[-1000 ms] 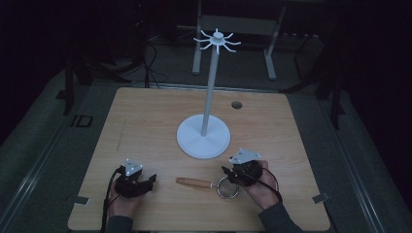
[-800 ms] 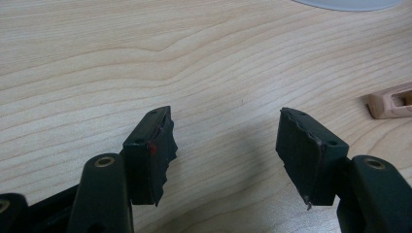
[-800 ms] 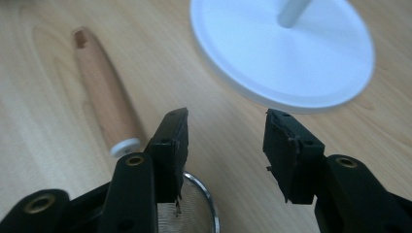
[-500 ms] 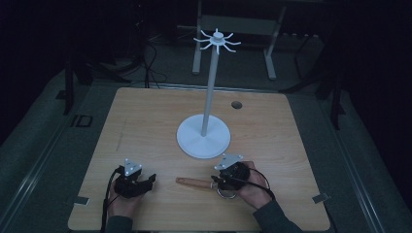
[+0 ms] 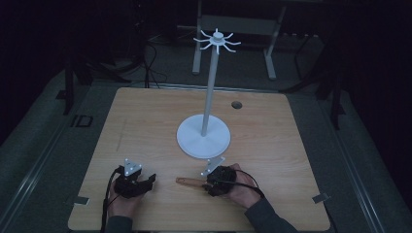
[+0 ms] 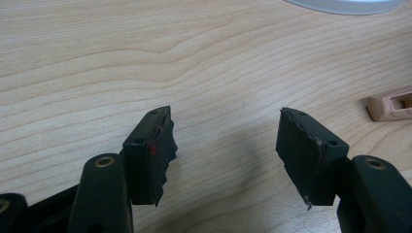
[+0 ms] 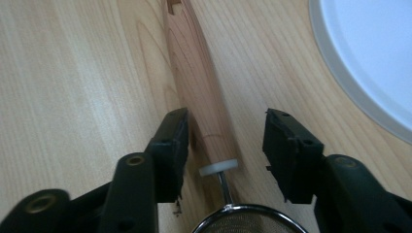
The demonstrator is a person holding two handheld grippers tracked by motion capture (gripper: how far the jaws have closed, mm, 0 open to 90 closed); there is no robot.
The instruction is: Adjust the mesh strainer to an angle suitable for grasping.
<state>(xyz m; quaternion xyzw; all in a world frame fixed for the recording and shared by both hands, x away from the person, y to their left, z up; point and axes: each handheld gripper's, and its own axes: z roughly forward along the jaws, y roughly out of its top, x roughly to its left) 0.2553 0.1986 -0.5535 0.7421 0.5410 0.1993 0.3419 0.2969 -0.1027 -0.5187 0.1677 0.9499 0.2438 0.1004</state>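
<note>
A small strainer lies on the wooden table [image 5: 145,121] near its front edge. Its wooden handle [image 5: 188,182] points left. In the right gripper view the handle [image 7: 194,77] runs away between the jaws, and the metal mesh ring [image 7: 243,221] sits at the bottom. My right gripper [image 7: 226,141] is open, with one jaw on each side of the handle near its white collar; in the high view the right gripper [image 5: 208,183] covers the strainer's bowl. My left gripper [image 6: 226,145] is open over bare wood, and the handle's slotted end [image 6: 391,104] lies to its right. The high view has the left gripper [image 5: 149,180] at the front left.
A white stand [image 5: 209,97] with a round base [image 5: 203,141] and a crown of hooks [image 5: 216,41] rises mid-table, just behind my right gripper. A small dark hole [image 5: 236,105] marks the table's far side. Dark floor and metal frames surround the table.
My right gripper has moved left along the front of the table, over the strainer's ring, and now straddles the handle. The left gripper has stayed put.
</note>
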